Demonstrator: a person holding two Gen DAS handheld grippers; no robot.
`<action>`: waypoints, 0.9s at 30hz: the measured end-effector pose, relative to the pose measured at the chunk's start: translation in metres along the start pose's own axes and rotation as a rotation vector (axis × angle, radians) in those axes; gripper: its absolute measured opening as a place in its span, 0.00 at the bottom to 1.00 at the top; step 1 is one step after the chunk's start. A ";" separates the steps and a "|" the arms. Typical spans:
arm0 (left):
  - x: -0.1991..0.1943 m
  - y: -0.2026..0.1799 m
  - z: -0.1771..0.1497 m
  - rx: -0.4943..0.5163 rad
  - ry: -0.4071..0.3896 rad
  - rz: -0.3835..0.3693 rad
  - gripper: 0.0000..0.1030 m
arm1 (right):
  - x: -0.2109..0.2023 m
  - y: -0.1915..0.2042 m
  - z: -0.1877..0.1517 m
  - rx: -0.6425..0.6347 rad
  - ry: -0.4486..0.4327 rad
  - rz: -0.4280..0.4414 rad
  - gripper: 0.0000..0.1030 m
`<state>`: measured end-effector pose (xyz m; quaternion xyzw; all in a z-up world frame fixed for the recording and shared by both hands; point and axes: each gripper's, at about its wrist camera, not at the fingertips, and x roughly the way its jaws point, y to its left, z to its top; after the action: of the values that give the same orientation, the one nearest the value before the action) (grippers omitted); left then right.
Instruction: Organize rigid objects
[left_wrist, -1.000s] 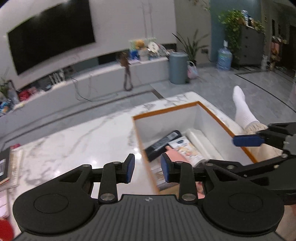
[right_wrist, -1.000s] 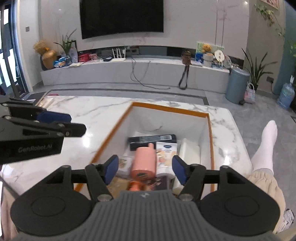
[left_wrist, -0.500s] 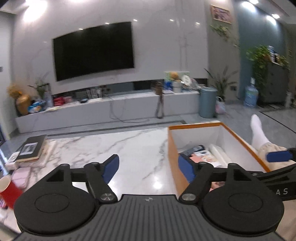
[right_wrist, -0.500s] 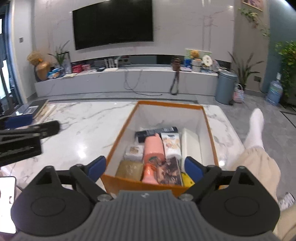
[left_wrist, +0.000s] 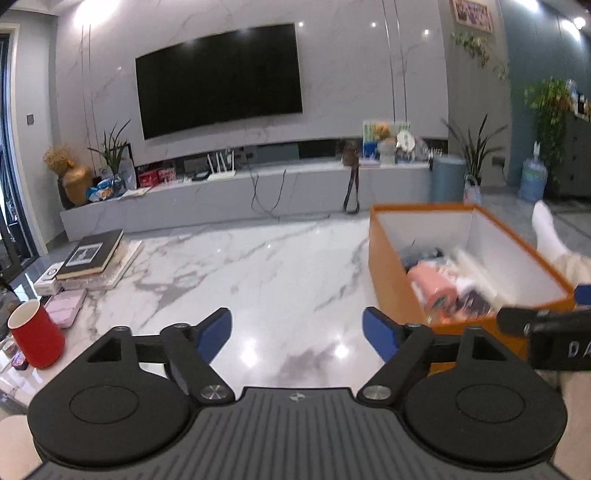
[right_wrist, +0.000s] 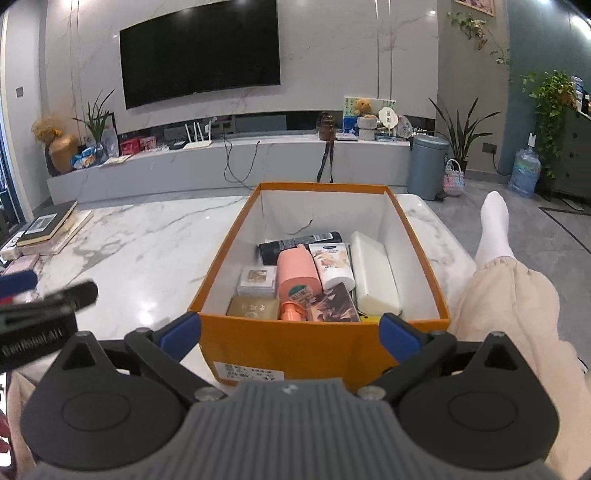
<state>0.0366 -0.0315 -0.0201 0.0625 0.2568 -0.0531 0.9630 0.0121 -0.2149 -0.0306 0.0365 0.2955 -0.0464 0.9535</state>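
Observation:
An orange box (right_wrist: 280, 343) with white inner walls stands on the marble table (right_wrist: 147, 251). It holds a pink bottle (right_wrist: 297, 277), a black tube (right_wrist: 299, 242), a white tube (right_wrist: 334, 266), a white block (right_wrist: 373, 273), small boxes and a card. My right gripper (right_wrist: 291, 338) is open and empty, just in front of the box's near wall. My left gripper (left_wrist: 297, 332) is open and empty above bare marble left of the box (left_wrist: 391, 273). The pink bottle (left_wrist: 436, 288) shows blurred in the left wrist view.
A red cup (left_wrist: 35, 338), a pink case (left_wrist: 66, 306) and a stack of books (left_wrist: 92, 254) sit at the table's left end. The person's leg (right_wrist: 495, 295) lies right of the box. A TV wall and low cabinet stand beyond.
Both grippers have pulled back and up out of the box and opened wider. The pink bottle now lies in the box, free of the gripper. The left gripper has swung left over the table.

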 end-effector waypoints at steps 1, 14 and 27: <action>0.001 -0.002 -0.003 0.005 0.005 0.005 1.00 | 0.002 0.000 -0.002 -0.001 -0.002 -0.007 0.98; 0.016 0.003 -0.023 0.012 0.079 0.020 1.00 | 0.026 0.006 -0.017 0.006 0.033 -0.002 0.98; 0.013 0.005 -0.024 0.008 0.091 0.013 1.00 | 0.024 0.013 -0.020 -0.016 0.025 -0.020 0.98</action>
<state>0.0363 -0.0242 -0.0470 0.0701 0.2997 -0.0451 0.9504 0.0221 -0.2021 -0.0598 0.0263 0.3079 -0.0532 0.9496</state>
